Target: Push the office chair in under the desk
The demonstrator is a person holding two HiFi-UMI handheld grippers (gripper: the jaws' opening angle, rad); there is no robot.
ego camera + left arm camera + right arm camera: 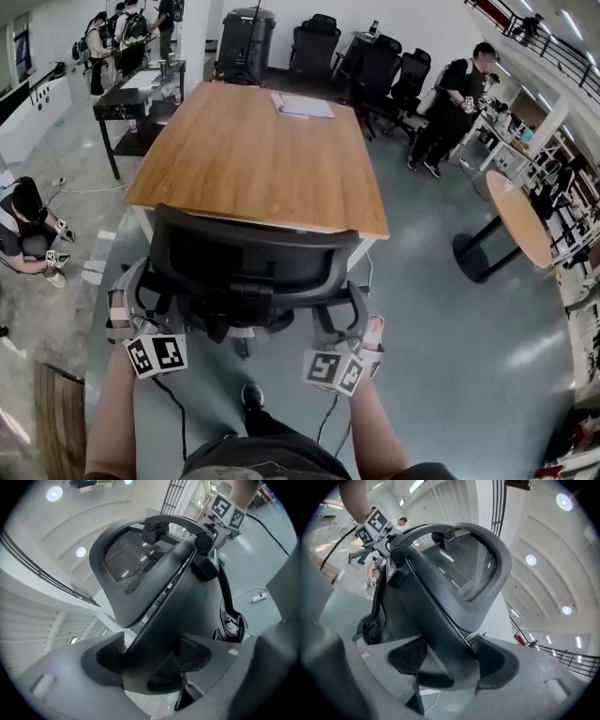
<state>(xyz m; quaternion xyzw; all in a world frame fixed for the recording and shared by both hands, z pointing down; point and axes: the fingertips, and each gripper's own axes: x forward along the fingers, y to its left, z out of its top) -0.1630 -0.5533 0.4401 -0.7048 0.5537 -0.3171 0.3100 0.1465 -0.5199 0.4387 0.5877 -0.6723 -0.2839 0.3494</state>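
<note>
The head view looks steeply down from above the person, facing forward over the office chair (248, 258) to the desk (253, 155) beyond it. The left gripper (127, 300) shows at near left and the right gripper (364, 319) at near right. Each gripper view sits very close against one side edge of the chair's back, tilted upward across it toward the ceiling. All three views share the chair back, and each gripper view catches the opposite gripper's marker cube at the far edge.
</note>
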